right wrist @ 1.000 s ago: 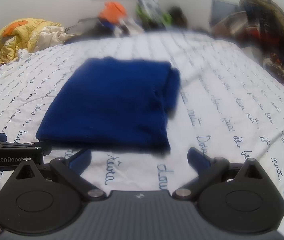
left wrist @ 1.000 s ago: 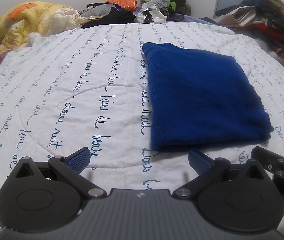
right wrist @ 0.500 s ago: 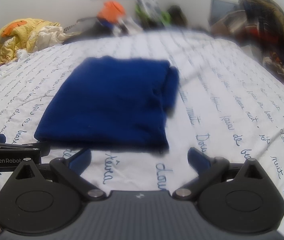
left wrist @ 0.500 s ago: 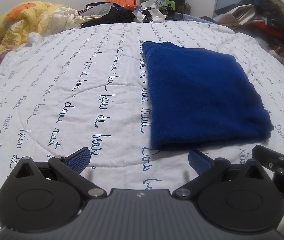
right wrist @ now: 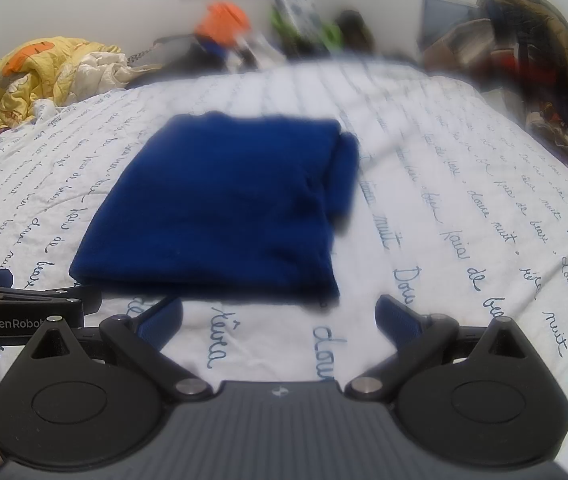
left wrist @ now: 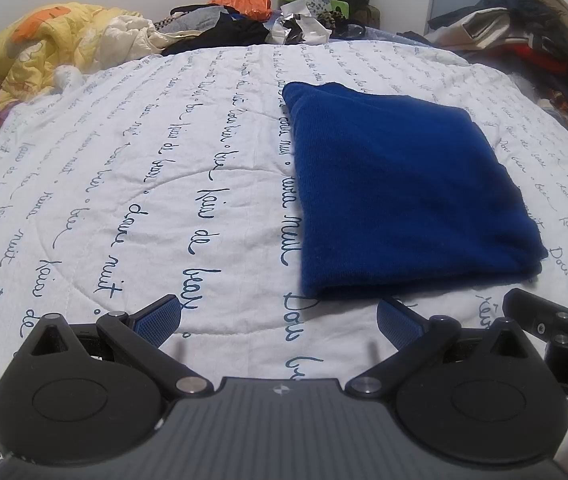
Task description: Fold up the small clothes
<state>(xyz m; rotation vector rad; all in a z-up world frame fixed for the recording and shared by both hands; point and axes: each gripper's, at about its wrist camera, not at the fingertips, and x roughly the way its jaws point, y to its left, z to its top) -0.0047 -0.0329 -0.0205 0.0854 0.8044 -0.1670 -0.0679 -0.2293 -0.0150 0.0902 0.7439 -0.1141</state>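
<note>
A dark blue garment (left wrist: 399, 196) lies folded into a flat rectangle on the white quilt; it also shows in the right wrist view (right wrist: 228, 208), blurred. My left gripper (left wrist: 280, 320) is open and empty, just short of the fold's near left corner. My right gripper (right wrist: 280, 318) is open and empty, just short of the near edge of the fold. Part of the right gripper shows at the right edge of the left wrist view (left wrist: 551, 328), and part of the left gripper at the left edge of the right wrist view (right wrist: 24, 312).
The white quilt (left wrist: 124, 184) with blue script covers the bed. A yellow blanket (left wrist: 44, 52) is heaped at the far left. Bags and dark clothes (left wrist: 252, 12) pile along the far edge. More clothes (left wrist: 523, 40) are stacked at the far right.
Both grippers have stayed open and almost still. The view of the folded garment has shifted only slightly.
</note>
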